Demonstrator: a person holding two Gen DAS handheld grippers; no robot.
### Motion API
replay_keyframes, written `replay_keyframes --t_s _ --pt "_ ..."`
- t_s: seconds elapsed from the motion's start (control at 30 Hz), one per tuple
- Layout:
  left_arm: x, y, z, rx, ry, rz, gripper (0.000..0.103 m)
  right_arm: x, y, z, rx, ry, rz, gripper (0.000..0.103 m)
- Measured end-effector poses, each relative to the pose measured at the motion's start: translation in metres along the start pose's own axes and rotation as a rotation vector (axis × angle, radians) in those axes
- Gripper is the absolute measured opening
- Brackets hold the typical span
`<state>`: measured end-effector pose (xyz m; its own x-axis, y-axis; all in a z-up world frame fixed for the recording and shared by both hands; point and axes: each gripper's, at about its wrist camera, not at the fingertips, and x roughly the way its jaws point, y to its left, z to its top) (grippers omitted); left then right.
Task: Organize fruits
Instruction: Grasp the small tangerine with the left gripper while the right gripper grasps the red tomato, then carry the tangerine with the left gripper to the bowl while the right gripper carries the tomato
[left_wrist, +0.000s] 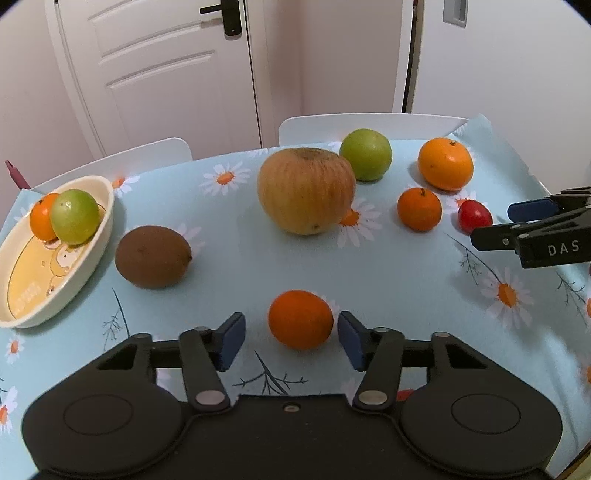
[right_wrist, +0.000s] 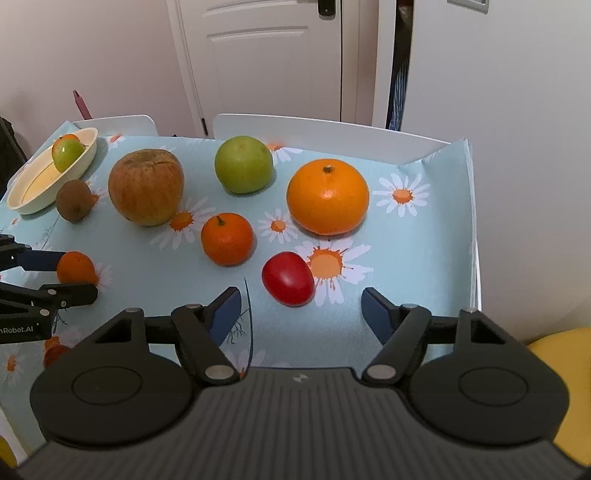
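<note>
A table (right_wrist: 424, 236) draped in a pale blue cloth printed with white daisies carries loose fruit. A large brownish apple (left_wrist: 306, 190) sits at centre. A green apple (left_wrist: 365, 154) lies at its one o'clock, a large orange (left_wrist: 445, 163) farther right. At its three o'clock rest a small mandarin (left_wrist: 419, 209) and a red tomato (left_wrist: 474, 216). A kiwi (left_wrist: 152, 256) lies at eight o'clock, a cream bowl (left_wrist: 92, 258) at nine, another mandarin (left_wrist: 300, 319) at six.
</note>
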<state>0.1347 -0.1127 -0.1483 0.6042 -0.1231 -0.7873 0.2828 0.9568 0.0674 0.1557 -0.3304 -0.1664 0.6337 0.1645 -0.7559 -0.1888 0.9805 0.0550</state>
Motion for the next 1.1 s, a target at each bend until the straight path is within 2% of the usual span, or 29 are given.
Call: replay_keyframes --t_s 0.13,0.37,0.63,0.67,0.7,1.1 --pt "0.001 -0.003 0.001 0.001 -0.002 -0.011 0.041 0.004 -0.001 -0.001 -0.003 0.006 0.001 0.083" --pt "0.001 -0.006 0.002 0.011 -0.014 -0.005 0.04 0.009 0.0 -0.001 -0.005 0.001 0.002 0.077" --pt "0.0 -0.009 0.003 0.013 -0.014 0.007 0.04 0.015 0.008 0.003 -0.043 -0.012 0.005 0.064" --pt "0.0 -0.009 0.003 0.014 -0.014 0.008 0.04 0.015 0.009 0.004 -0.043 -0.014 0.005 0.059" --pt "0.0 -0.009 0.002 0.014 -0.015 0.01 0.04 0.016 0.009 0.004 -0.045 -0.017 0.002 0.048" --pt "-0.015 -0.004 0.007 -0.005 -0.045 0.034 0.04 -0.004 0.014 0.012 -0.056 -0.049 0.005 0.047"
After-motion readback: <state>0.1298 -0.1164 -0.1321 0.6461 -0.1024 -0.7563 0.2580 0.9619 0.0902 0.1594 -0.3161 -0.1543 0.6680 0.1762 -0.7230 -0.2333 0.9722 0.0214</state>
